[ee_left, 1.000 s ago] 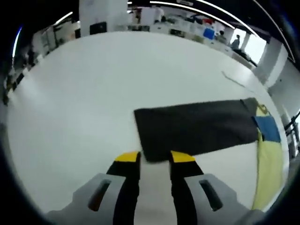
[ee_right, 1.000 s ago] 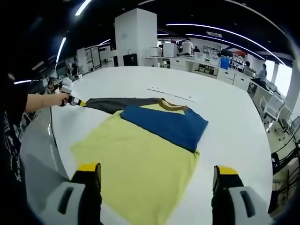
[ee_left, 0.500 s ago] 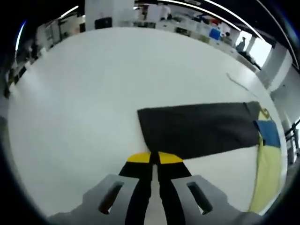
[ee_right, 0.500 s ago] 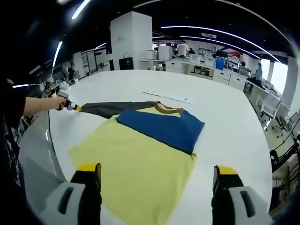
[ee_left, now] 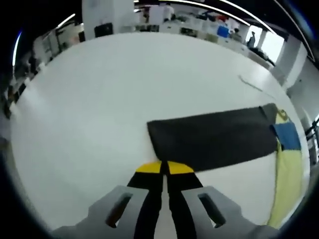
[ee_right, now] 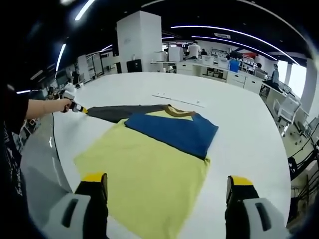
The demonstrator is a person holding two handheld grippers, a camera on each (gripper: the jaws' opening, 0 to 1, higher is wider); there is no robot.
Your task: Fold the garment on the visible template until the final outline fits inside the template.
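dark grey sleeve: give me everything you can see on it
The dark grey sleeve is a long flat band of soft knit-looking cloth, stretched straight out from the yellow shirt across the white table. Its free end is square-cut, and the left gripper is shut on the near edge there. The other sleeve, blue, is folded over the shirt's chest.

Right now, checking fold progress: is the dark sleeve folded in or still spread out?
Spread out. The dark sleeve lies flat, stretched away from the yellow body; the left gripper is shut on its end.
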